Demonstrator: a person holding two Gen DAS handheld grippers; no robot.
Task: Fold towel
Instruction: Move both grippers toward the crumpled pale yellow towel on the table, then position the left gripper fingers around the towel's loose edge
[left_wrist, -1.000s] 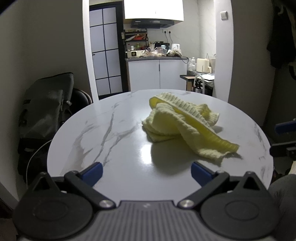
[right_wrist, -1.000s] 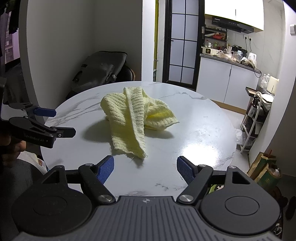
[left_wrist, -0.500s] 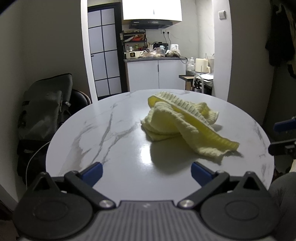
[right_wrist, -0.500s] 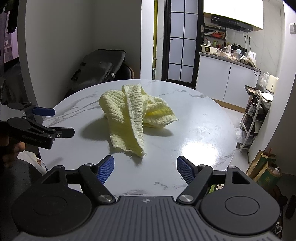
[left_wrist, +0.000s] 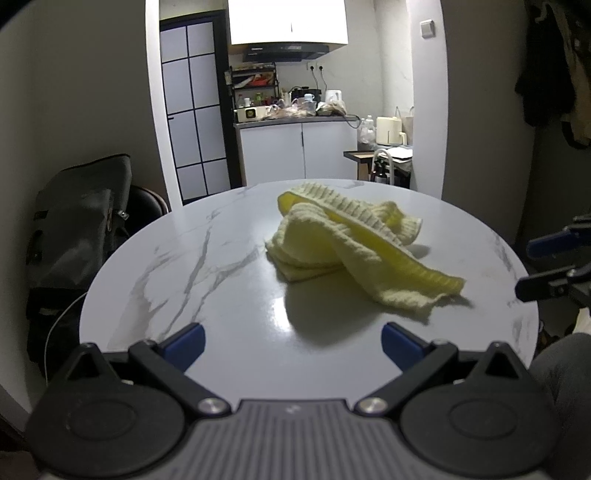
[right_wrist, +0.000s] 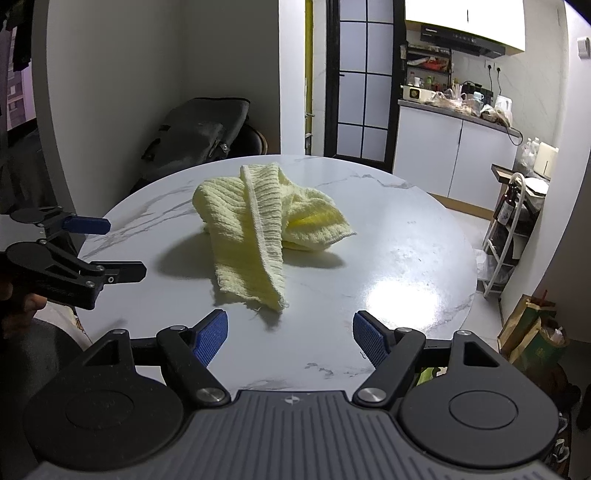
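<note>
Yellow towel (right_wrist: 264, 230) crumpled on table (right_wrist: 399, 254), ahead of both spread claws, left claw (left_wrist: 291, 341), right claw (right_wrist: 290, 334).

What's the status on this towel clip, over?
Left gripper open, empty. Right gripper open, empty. Yellow towel crumpled on the round marble table, untouched. Nothing in the way.

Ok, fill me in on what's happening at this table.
A person is holding a two-finger gripper in each hand, set to fold a yellow towel. The towel lies crumpled in a heap on the round marble table, untouched. The left gripper and right gripper are both open and empty, hovering at the table's near edge. No fold made yet.
</note>
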